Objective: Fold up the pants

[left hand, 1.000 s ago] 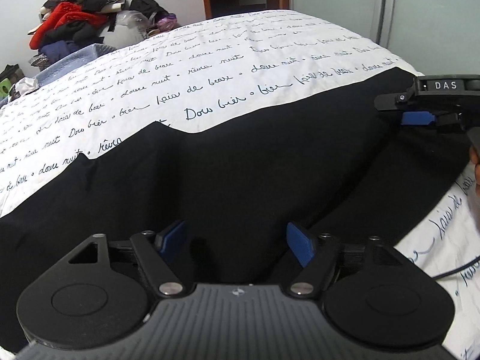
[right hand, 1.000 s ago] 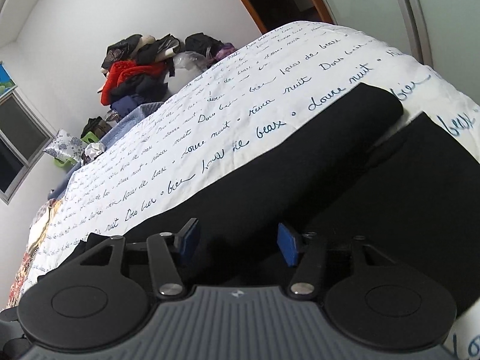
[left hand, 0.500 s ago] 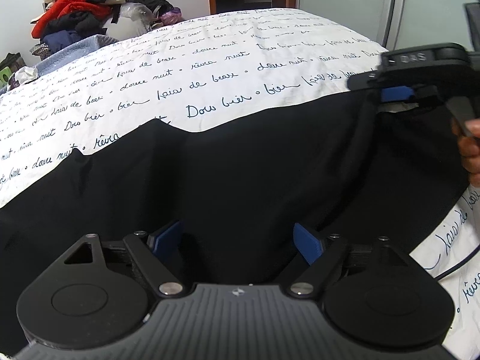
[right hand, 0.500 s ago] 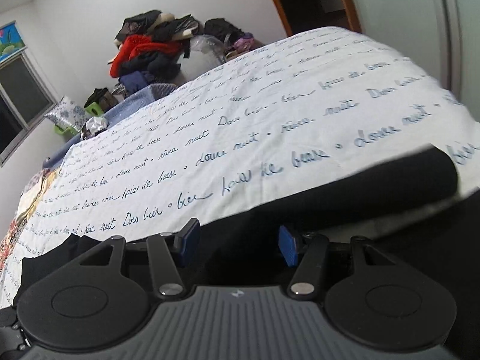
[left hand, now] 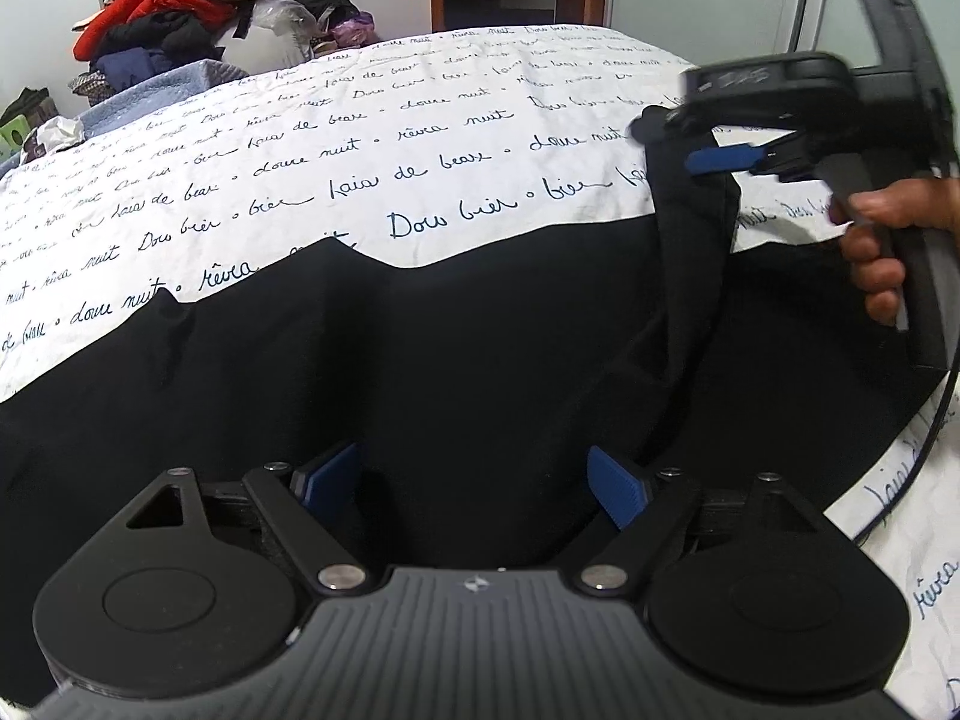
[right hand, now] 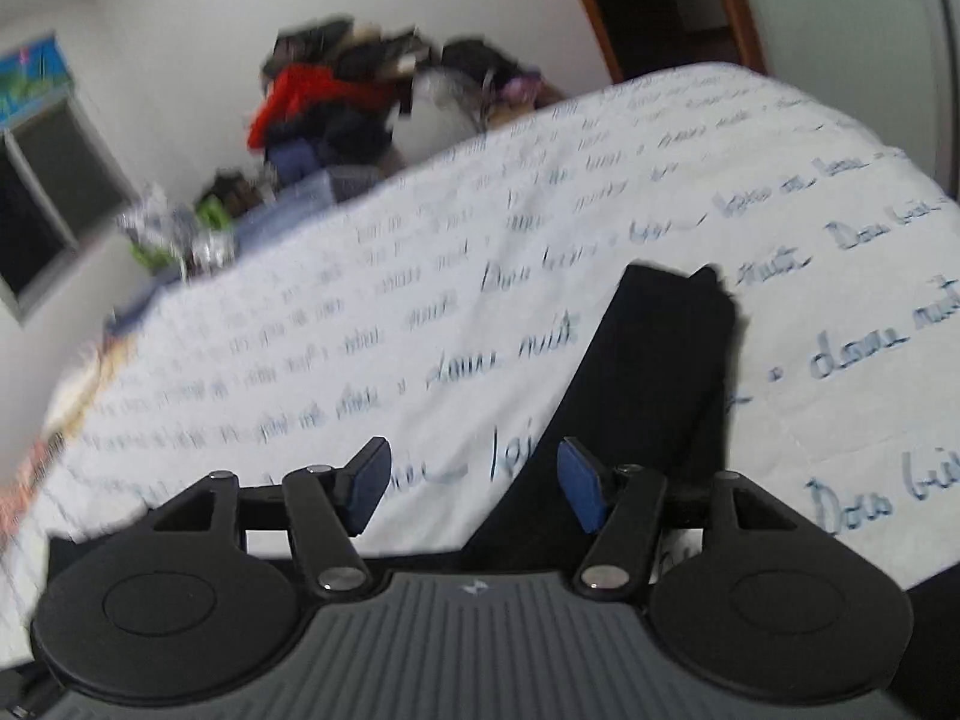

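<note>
Your left claw [left hand: 474, 480] stands wide over the near edge of the black pants [left hand: 480, 360], its jaws having just been opening, and it grips nothing. The pants lie spread across the near side of the white bedcover [left hand: 360, 138], except for one end at the right that is lifted off the bed. That end hangs from your right claw [right hand: 474, 474]. Its jaws have just been opening too, and in its own view they stand apart, with bedcover showing through most of the gap and the cloth lying only against the right-hand finger [right hand: 579, 492]. So the cloth looks draped on that finger, not pinched.

That is the main risk: if you carry on sweeping across with the cloth merely hooked, it may slide off and drop in a heap short of the fold line. With nothing pinning the near edge, the whole garment could also drag and wrinkle. The twisted, narrow hang of the raised end suggests the fold may land crooked unless you flatten it first
</note>
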Demonstrator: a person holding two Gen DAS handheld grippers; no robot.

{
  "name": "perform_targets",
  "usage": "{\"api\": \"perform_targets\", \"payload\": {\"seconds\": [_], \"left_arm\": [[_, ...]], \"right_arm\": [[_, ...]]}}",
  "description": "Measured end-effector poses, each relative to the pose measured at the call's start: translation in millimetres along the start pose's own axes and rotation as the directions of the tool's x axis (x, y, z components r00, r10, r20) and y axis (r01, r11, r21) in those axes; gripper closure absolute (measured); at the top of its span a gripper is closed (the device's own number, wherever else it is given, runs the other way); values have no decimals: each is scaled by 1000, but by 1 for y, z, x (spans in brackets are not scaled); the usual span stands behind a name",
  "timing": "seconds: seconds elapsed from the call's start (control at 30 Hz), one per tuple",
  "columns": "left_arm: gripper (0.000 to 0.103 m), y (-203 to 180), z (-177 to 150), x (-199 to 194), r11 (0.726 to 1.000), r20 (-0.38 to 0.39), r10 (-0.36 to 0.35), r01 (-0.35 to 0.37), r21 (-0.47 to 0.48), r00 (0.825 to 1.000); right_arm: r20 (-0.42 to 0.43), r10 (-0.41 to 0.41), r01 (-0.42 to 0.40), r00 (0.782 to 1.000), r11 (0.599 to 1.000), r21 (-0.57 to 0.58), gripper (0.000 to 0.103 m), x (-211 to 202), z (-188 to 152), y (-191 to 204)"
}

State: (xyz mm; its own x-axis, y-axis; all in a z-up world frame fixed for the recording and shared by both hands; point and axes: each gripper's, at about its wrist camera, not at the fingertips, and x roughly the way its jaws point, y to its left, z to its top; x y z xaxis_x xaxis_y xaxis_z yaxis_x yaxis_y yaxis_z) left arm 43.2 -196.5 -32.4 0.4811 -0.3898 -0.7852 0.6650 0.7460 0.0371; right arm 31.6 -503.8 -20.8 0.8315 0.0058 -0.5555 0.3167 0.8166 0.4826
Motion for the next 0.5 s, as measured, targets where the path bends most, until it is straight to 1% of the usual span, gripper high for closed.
{"api": "perform_targets", "payload": {"seconds": [0.1,0.2,0.27,0.33,0.37,0.43,0.47,0.5], "left_arm": [[19,2,2,0,1000,-4,-11,11,-22,1000],[19,3,3,-1,999,-3,-12,12,-34,1000],[19,3,3,-2,999,-1,-17,17,-36,1000],[19,2,4,-3,999,-2,-19,19,-32,1000],[19,1,4,-3,999,-2,-18,18,-29,1000],[19,1,4,-3,1000,-3,-16,16,-24,1000],[19,1,4,-3,1000,-3,-15,15,-24,1000],[19,1,3,-3,1000,-4,-16,16,-24,1000]], "right_arm": [[44,-10,7,999,998,59,42,-18,3,-15],[60,-16,8,998,993,118,42,-28,1,-35],[61,-14,3,998,982,189,40,-25,1,-50],[68,17,-36,998,958,286,40,-18,0,-67],[72,49,-71,996,939,337,40,-14,-1,-76],[70,83,-105,994,905,413,40,-6,-3,-86],[77,107,-130,991,892,434,40,-4,-5,-89],[85,130,-154,988,887,436,40,-3,-6,-89]]}}
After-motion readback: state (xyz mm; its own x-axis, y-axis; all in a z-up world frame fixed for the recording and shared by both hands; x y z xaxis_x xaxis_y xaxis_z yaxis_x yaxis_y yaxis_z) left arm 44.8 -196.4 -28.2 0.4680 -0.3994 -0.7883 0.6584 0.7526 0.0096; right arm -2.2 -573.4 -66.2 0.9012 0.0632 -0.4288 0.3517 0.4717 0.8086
